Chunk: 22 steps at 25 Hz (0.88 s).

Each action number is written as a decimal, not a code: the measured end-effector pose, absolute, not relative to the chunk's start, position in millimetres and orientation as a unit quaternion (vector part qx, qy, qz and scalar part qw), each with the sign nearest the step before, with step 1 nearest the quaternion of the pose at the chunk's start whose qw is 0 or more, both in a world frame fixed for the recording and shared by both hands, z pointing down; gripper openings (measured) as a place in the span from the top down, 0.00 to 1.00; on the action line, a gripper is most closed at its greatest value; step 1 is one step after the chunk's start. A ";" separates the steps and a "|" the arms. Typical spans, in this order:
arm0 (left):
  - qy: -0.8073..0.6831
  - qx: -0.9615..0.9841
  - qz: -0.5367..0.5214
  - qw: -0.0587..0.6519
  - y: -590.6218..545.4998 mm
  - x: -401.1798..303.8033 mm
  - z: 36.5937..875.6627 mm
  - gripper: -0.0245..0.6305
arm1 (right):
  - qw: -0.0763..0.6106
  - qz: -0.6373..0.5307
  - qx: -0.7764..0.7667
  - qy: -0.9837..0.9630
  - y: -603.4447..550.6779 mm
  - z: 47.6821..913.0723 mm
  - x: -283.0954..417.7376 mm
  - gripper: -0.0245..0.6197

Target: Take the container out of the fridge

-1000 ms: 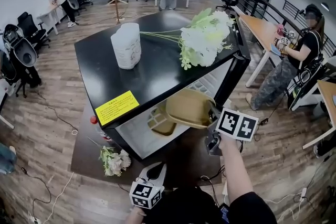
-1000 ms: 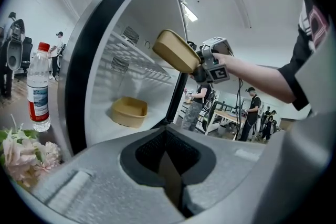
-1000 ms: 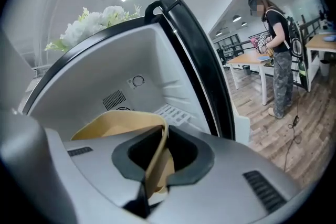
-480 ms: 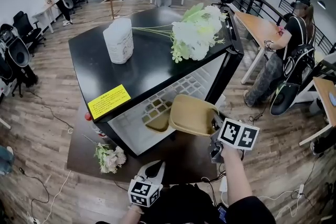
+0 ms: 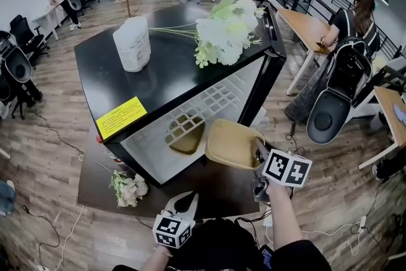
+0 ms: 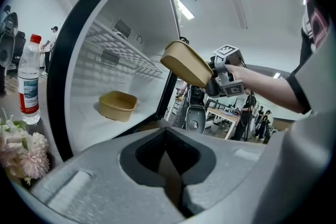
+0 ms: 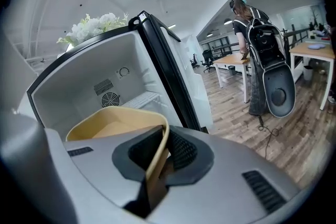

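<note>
A small fridge (image 5: 158, 82) with a black top stands open toward me. My right gripper (image 5: 259, 152) is shut on the rim of a tan container (image 5: 231, 144) and holds it tilted in the air just outside the fridge opening. In the right gripper view the container's wall (image 7: 113, 122) runs between the jaws of the right gripper (image 7: 157, 165). A second tan container (image 5: 187, 141) sits inside on the fridge floor, also seen as the tan tub (image 6: 117, 105). My left gripper (image 5: 184, 200) hangs low in front of the fridge, shut and holding nothing.
A white jug (image 5: 132, 43) and a bunch of white flowers (image 5: 225, 32) lie on the fridge top. More flowers (image 5: 127, 188) and a water bottle (image 6: 29, 81) are on the floor at the left. A person with a backpack (image 5: 346, 66) stands at a desk on the right.
My right gripper has drawn the tan container out of the fridge opening, toward me and a little down. The left gripper has stayed where it was.
</note>
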State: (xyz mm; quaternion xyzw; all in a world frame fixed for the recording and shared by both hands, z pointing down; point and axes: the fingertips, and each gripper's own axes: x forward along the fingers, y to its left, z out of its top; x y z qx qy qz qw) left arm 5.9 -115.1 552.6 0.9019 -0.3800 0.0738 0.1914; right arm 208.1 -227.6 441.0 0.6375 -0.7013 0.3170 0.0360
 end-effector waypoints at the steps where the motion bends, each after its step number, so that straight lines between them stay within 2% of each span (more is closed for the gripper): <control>1: -0.380 0.902 0.074 0.192 -114.4 6.5 553.1 0.95 | 0.037 0.317 0.640 -0.699 -225.2 443.7 209.6 0.90; 22: -0.368 0.904 0.073 0.203 -110.0 15.8 559.6 0.95 | 0.074 0.322 0.690 -0.644 -182.4 515.0 232.7 0.90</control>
